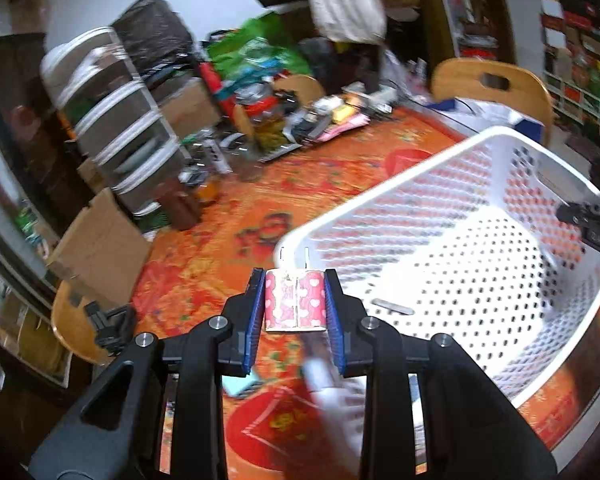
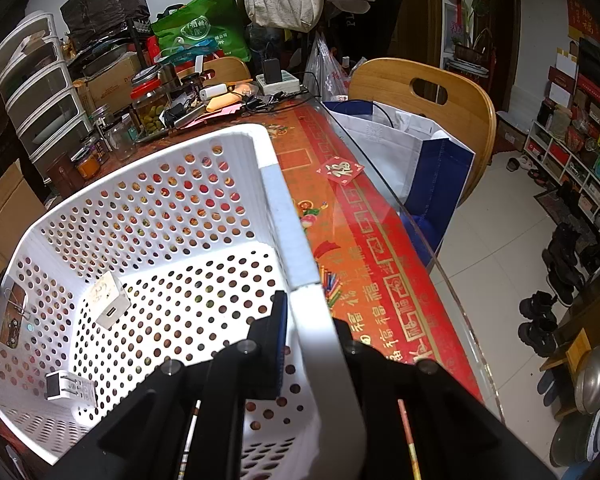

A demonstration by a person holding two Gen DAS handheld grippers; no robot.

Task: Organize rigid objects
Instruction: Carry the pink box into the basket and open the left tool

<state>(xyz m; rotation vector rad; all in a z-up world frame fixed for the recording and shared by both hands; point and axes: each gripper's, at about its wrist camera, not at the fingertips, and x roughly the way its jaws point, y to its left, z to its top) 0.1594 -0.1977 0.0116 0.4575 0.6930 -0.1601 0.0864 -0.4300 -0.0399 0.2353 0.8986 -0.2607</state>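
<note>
Your left gripper (image 1: 295, 304) pinches a small pink heart-patterned block (image 1: 295, 305) just outside the near rim of the white perforated plastic basket (image 1: 440, 216). Your right gripper (image 2: 312, 332) is clamped on that basket's wall, with 2 white charger plugs (image 2: 109, 305) lying inside.

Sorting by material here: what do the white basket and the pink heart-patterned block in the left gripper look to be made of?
The white basket looks like moulded plastic, semi-gloss: even punched holes, smooth rolled rim. The pink heart-patterned block, clamped in the left gripper, seems a rigid piece under printed paper or film; its core cannot be told.
</note>
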